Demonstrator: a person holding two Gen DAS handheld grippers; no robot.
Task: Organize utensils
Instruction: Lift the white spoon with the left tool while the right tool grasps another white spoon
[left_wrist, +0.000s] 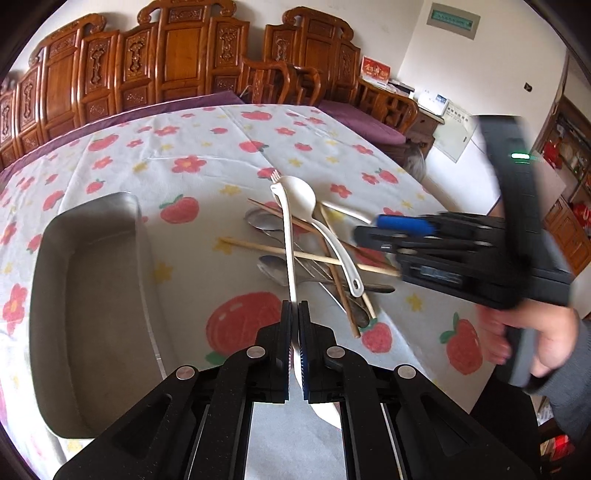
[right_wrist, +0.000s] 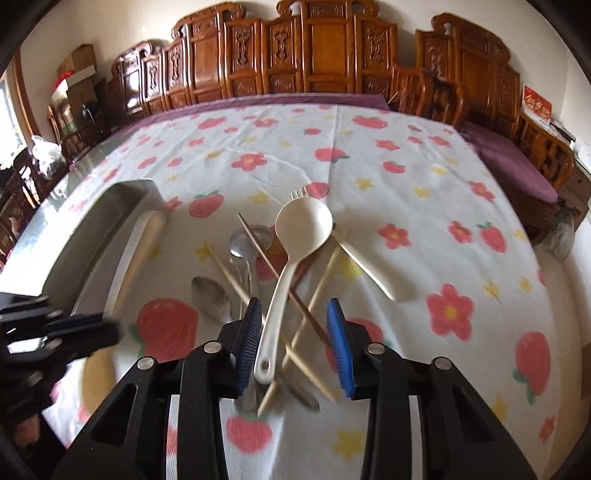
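Beside tray | left gripper clamps white spoon | right gripper spread over utensil pile

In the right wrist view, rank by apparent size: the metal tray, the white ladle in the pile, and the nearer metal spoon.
1. metal tray, though partly hidden by the left gripper
2. white ladle
3. metal spoon
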